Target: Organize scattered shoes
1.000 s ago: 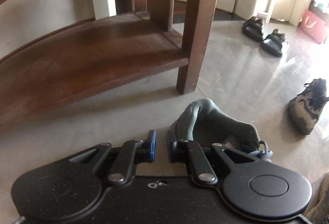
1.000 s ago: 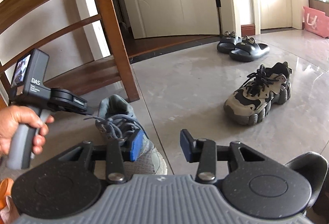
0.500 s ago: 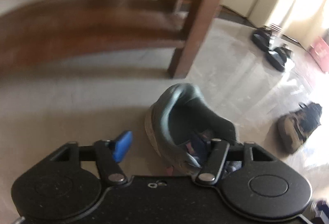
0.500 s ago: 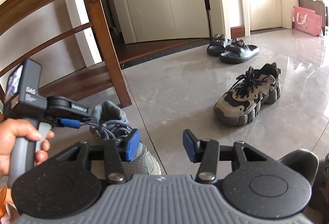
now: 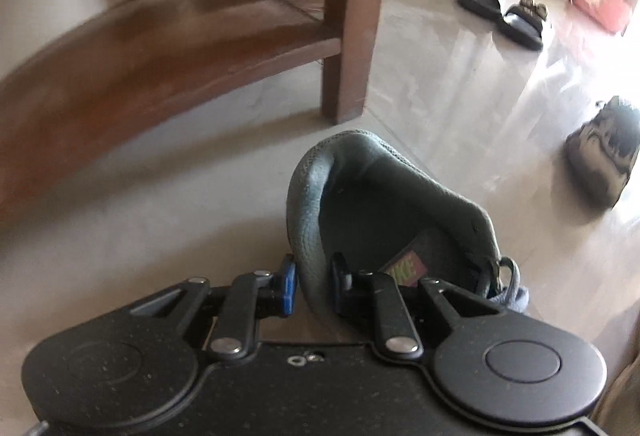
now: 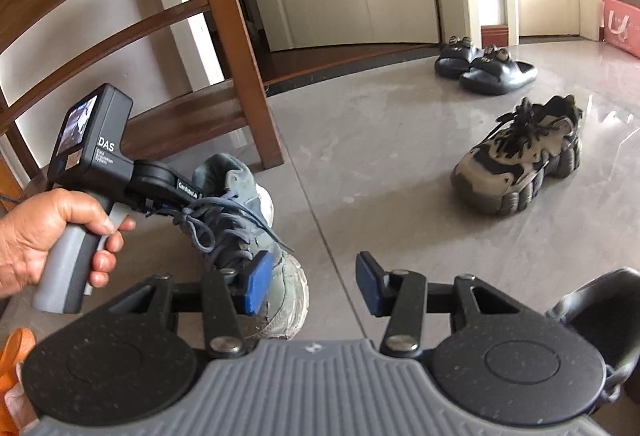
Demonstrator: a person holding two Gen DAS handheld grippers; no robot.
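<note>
My left gripper (image 5: 313, 286) is shut on the collar of a grey-blue sneaker (image 5: 384, 212), one finger outside and one inside the opening. The same sneaker (image 6: 240, 220) shows in the right wrist view, on the floor by the wooden leg, with the left gripper at its laces. My right gripper (image 6: 308, 286) is open and empty above the floor, just right of that sneaker's toe. A tan-and-black chunky sneaker (image 6: 520, 164) lies further right; it also shows in the left wrist view (image 5: 604, 152). A pair of black slides (image 6: 480, 64) sits near the door.
A wooden rack with a low shelf (image 5: 160, 48) and a thick leg (image 5: 352, 20) stands just behind the held sneaker. A pink bag (image 6: 622, 24) stands at far right. A dark shoe (image 6: 600, 316) and an orange item (image 6: 16, 352) sit at the frame edges.
My left gripper opened, moved onto the grey-blue sneaker, and closed on its collar. My right gripper stayed open and drifted slightly.
</note>
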